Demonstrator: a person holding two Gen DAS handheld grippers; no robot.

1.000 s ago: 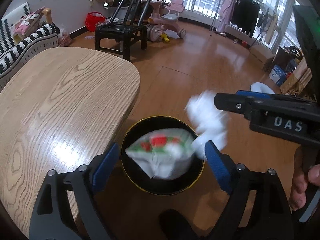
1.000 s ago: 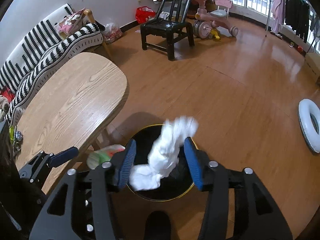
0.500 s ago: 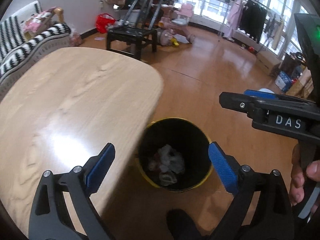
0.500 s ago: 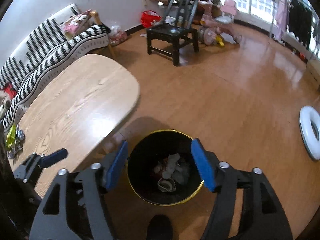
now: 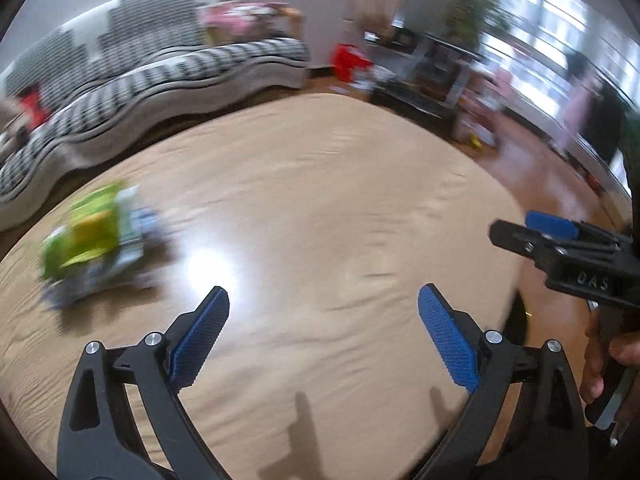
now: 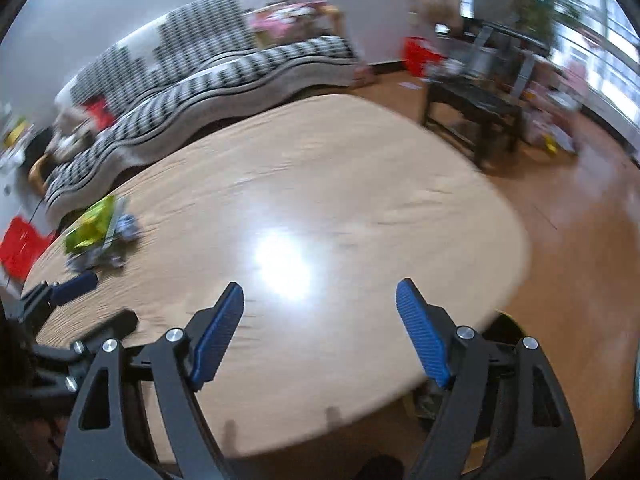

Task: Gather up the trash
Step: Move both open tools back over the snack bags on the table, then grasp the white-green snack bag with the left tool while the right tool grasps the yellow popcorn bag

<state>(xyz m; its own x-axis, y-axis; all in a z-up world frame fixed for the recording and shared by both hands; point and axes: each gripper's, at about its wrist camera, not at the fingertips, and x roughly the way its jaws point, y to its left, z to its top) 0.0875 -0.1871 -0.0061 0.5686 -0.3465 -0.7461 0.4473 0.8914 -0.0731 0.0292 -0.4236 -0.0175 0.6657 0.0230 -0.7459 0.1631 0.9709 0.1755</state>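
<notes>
1. Left wrist view: the left gripper (image 5: 323, 310) hangs over the wooden table (image 5: 320, 208) with its two blue-padded fingers (image 5: 199, 339) spread wide and nothing between them
2. A blurred heap of trash (image 5: 96, 242), green and yellow wrappers mixed with pale blue and grey bits, lies on the table well to the left of that gripper and apart from it
3. At the right edge of the same view the right gripper (image 5: 560, 240) shows from the side, held by a hand (image 5: 604, 360) on its grip; how far its jaws are parted cannot be told from this angle
4. Right wrist view: the right gripper (image 6: 320, 312) is over the near part of the table (image 6: 304, 184), its blue pads (image 6: 424, 336) far apart and holding nothing
5. The trash heap (image 6: 98, 234) sits near the table's far left edge, well away from the right gripper, and the tip of the left gripper (image 6: 74, 290) lies just below it in the picture, not touching it
6. A dark bin with a yellow rim (image 6: 506, 330) peeks out beyond the table's right edge, mostly hidden by the tabletop and the right finger
7. Behind the table stand a black-and-white striped sofa (image 6: 208, 80) and a dark chair (image 6: 476, 108) on the wooden floor; the whole scene is smeared by motion blur
</notes>
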